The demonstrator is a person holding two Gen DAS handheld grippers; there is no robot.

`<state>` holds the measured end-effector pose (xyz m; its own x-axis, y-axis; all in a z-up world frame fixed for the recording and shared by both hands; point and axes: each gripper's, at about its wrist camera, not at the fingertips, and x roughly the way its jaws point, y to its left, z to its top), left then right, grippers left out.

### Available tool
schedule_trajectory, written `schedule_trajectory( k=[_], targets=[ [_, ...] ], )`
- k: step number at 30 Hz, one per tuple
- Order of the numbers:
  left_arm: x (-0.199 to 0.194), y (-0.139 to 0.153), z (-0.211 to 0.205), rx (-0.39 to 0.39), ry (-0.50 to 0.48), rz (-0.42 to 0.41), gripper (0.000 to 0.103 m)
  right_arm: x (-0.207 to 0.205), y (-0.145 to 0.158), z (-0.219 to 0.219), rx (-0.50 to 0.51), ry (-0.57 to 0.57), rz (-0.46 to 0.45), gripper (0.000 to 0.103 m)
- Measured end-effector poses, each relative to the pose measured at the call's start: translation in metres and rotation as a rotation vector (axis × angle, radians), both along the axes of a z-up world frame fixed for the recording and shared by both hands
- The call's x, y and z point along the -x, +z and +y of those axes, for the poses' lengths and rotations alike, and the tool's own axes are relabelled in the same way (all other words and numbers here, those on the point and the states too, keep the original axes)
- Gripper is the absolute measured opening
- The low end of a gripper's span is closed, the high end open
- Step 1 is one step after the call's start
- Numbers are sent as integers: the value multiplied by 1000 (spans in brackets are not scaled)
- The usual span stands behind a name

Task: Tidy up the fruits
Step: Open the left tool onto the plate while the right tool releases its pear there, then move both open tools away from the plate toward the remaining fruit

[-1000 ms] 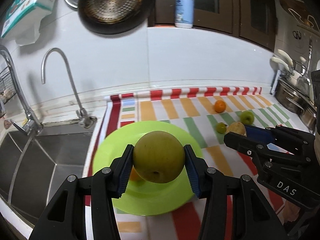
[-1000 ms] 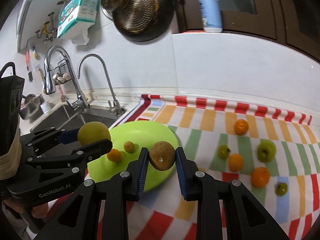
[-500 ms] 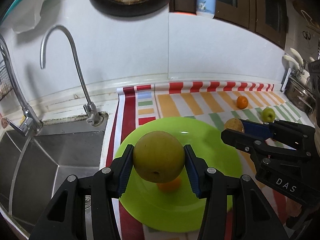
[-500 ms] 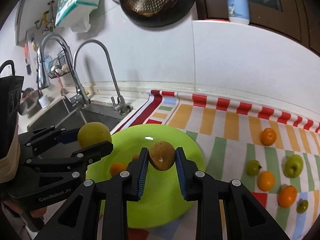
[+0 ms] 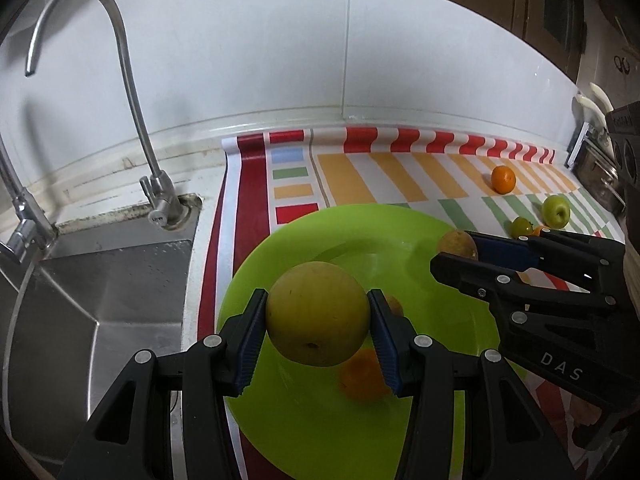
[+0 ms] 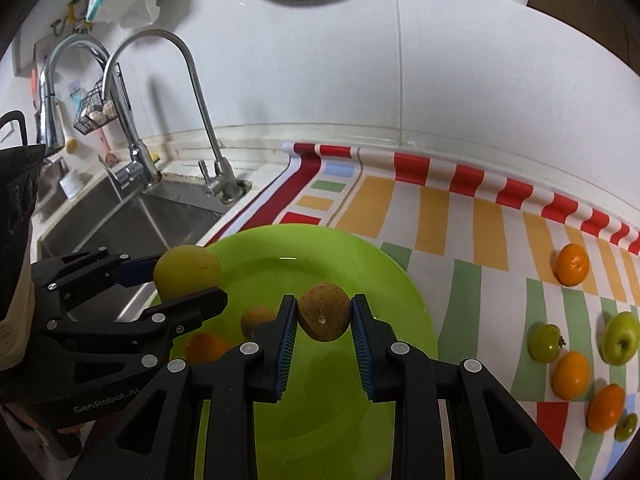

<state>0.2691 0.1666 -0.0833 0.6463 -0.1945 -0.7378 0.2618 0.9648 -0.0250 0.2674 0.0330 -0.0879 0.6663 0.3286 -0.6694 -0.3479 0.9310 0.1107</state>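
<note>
The left gripper (image 5: 317, 314) pinches a large yellow-green pear (image 5: 317, 313) between its blue pads, and the right gripper (image 6: 323, 318) clamps a small brown fruit (image 6: 323, 312) the same way, both held over the lime-green plate (image 6: 384, 280). On that plate lie a small orange (image 6: 206, 346) and a little tan fruit (image 6: 256, 320). The plate rests on a striped cloth (image 6: 452, 216) beside the steel sink (image 5: 100, 280), with more oranges and green fruits scattered at the cloth's far end.

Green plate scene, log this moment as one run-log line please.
left tool: shut on yellow pear | right tool: shut on brown fruit | both over green plate | plate holds small orange
</note>
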Motion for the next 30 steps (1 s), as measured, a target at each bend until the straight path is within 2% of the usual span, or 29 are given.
schedule_trajectory(
  k=[5, 8, 17, 20, 26, 30],
  targets=[
    [-3, -5, -1, -4, -8, 24, 50, -1, -4, 0, 5, -10, -4, 29],
    [1, 1, 0, -1, 0, -5, 59, 2, -2, -4, 1, -46, -5, 53],
    [29, 24, -7, -22, -6, -75, 64, 33, 15, -27, -2, -155, -46, 53],
    [39, 31, -10, -18, -8, -94, 67, 47, 22, -35, 0, -194, -58, 59],
    [59, 45, -17, -6, -9, -132, 72, 76, 36, -48, 7, -250, -96, 60],
    [71, 55, -26, -8, -6, -163, 76, 92, 43, -57, 5, -276, -122, 66]
  ],
)
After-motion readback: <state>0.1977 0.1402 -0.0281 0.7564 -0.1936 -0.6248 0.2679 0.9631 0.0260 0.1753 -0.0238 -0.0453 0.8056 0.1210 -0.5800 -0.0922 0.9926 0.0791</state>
